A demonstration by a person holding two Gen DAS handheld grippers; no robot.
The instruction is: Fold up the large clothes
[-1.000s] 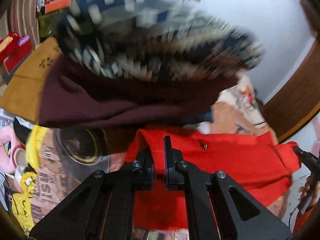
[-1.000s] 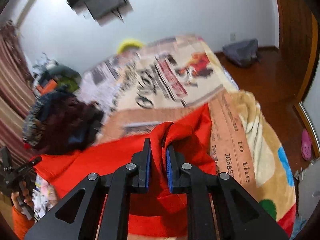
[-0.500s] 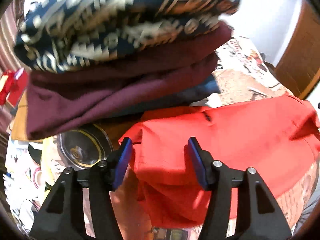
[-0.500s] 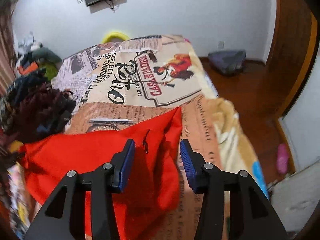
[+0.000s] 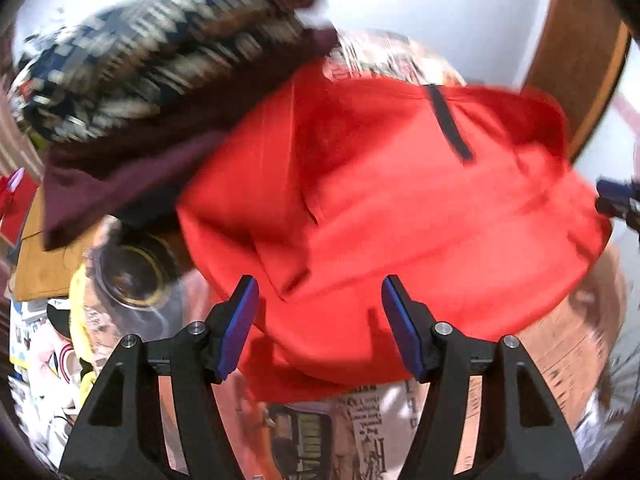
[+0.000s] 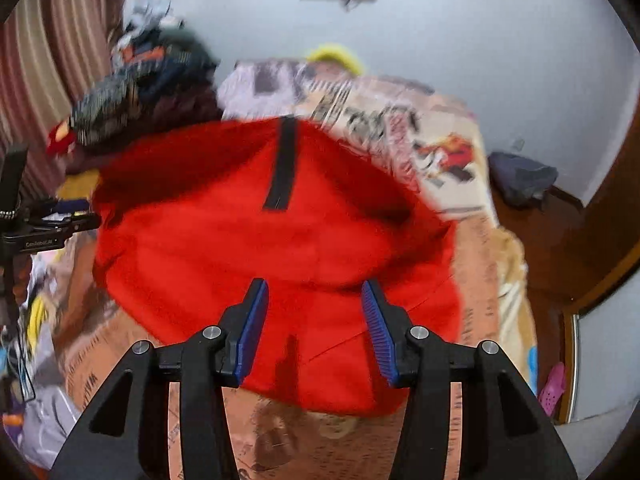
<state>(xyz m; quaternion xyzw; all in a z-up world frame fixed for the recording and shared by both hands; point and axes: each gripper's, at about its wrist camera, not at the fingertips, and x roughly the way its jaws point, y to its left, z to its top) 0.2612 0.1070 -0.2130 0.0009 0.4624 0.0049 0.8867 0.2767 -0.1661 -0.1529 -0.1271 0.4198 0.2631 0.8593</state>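
Note:
A red garment [image 5: 400,208] with a short black strip lies folded over on the printed bed cover; it also shows in the right wrist view [image 6: 256,240]. My left gripper [image 5: 320,320] is open and empty, just short of the garment's near edge. My right gripper [image 6: 314,320] is open and empty above the garment's near edge. The left gripper shows at the left edge of the right wrist view [image 6: 48,224].
A pile of folded clothes [image 5: 152,92], patterned navy on top of maroon, sits on the bed left of the red garment; it also shows in the right wrist view [image 6: 132,92]. The printed bed cover [image 6: 400,128] stretches behind. The wooden floor [image 6: 532,232] lies to the right.
Both grippers were shut on the red garment a second ago, then opened and let it go. Both have pulled back, and the garment now lies folded over on the bed.

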